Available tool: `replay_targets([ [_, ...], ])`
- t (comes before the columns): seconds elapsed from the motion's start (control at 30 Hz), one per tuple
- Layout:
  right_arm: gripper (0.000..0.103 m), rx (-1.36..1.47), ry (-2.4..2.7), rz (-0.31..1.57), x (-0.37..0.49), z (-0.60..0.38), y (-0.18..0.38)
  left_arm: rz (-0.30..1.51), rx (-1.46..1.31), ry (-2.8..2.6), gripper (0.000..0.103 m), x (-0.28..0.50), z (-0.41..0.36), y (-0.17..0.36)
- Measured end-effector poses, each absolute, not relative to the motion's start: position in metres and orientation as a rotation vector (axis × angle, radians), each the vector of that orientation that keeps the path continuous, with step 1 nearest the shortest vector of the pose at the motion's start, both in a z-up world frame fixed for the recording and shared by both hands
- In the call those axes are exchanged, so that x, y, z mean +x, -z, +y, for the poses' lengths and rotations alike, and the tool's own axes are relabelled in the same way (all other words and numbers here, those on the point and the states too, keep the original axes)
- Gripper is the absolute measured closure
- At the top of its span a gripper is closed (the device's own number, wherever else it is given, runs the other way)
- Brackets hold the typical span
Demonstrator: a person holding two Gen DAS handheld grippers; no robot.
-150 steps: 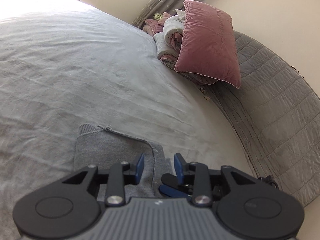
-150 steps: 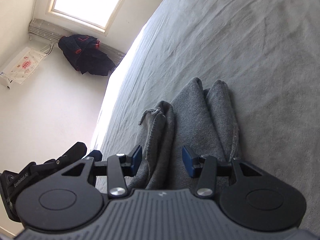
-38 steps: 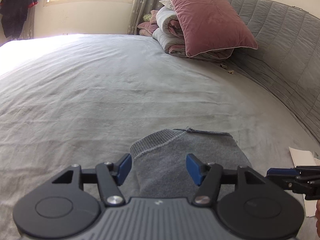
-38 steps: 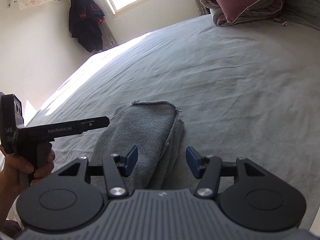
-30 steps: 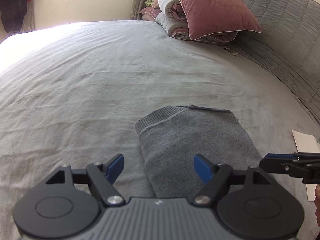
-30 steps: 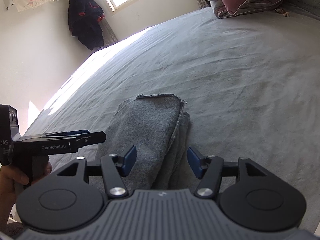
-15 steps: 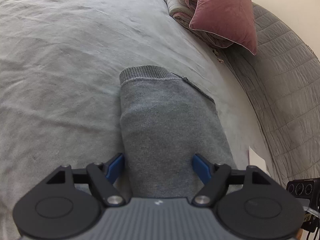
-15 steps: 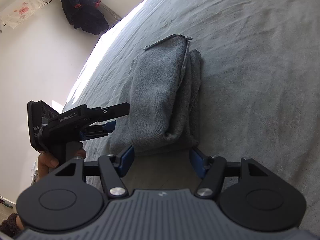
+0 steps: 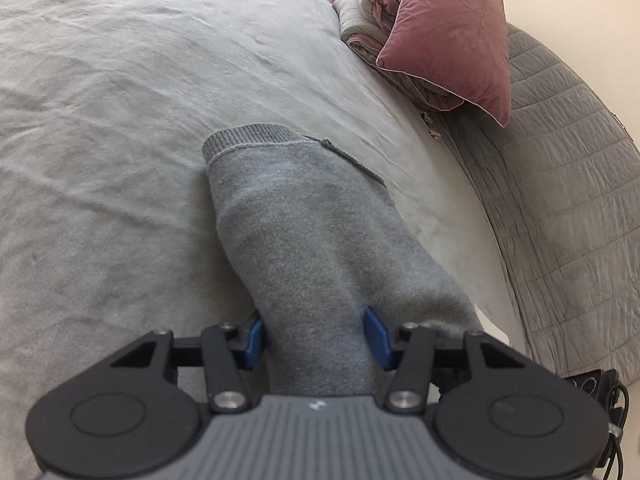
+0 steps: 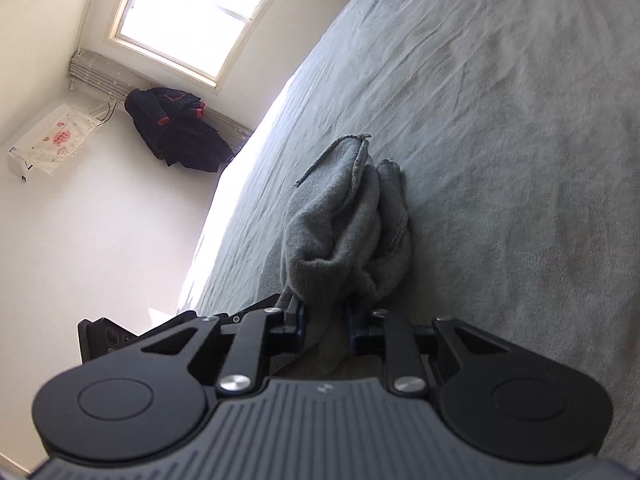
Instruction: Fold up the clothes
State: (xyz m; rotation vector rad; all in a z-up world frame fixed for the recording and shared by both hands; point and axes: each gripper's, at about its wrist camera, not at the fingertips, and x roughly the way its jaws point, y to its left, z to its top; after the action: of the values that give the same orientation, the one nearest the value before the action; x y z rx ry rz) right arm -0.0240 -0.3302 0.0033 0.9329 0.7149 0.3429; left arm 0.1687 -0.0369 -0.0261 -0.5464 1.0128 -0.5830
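A folded grey sweater point(image 9: 304, 232) lies on the grey bed point(image 9: 100, 120), its ribbed hem at the far end. My left gripper point(image 9: 316, 336) straddles the near end of the sweater, its blue pads against both sides of the thick fold. In the right wrist view the sweater point(image 10: 348, 224) is bunched and lifted at its near end. My right gripper point(image 10: 324, 320) is shut on that near end, cloth pinched between its pads. The left gripper's body point(image 10: 108, 336) shows just to the left of it.
A pink pillow point(image 9: 452, 36) and rolled bedding point(image 9: 372, 0) sit at the bed's far end by the grey quilted headboard point(image 9: 568, 200). A dark jacket point(image 10: 176, 128) hangs under the window point(image 10: 208, 12). The bed's left edge point(image 10: 224, 216) runs close to the sweater.
Both grippers dropped onto the sweater's near end and closed. The right one went from wide open to pinching the cloth; the left one narrowed around the fold. The near end bunched up.
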Motion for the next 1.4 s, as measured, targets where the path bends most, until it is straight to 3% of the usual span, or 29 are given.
replay_targets([
  [0.33, 0.077, 1.094, -0.217, 0.736, -0.021, -0.377, 0.009, 1.090, -0.430, 0.663, 0.047, 0.154, -0.084, 0.016],
  [0.4, 0.059, 1.104, -0.232, 0.734, -0.024, -0.377, 0.010, 1.105, -0.389, 0.652, 0.046, 0.156, -0.079, 0.013],
  [0.43, 0.041, 1.098, -0.236, 0.727, -0.027, -0.378, 0.008, 1.102, -0.372, 0.643, 0.046, 0.157, -0.076, 0.010],
  [0.47, 0.038, 1.084, -0.237, 0.724, -0.029, -0.377, 0.007, 1.089, -0.354, 0.632, 0.044, 0.159, -0.072, 0.005],
  [0.67, 0.038, 1.058, -0.252, 0.781, -0.030, -0.362, 0.015, 0.974, -0.265, 0.539, 0.036, 0.182, -0.051, -0.012],
  [1.13, 0.042, 1.090, -0.182, 0.749, -0.010, -0.341, 0.032, 0.954, -0.397, 0.577, 0.035, 0.254, -0.047, 0.030],
  [1.3, 0.058, 1.115, -0.163, 0.712, -0.006, -0.341, 0.039, 0.978, -0.534, 0.607, 0.045, 0.259, -0.047, 0.051],
  [1.4, 0.068, 1.129, -0.166, 0.686, -0.004, -0.340, 0.036, 0.983, -0.626, 0.620, 0.067, 0.261, -0.045, 0.058],
])
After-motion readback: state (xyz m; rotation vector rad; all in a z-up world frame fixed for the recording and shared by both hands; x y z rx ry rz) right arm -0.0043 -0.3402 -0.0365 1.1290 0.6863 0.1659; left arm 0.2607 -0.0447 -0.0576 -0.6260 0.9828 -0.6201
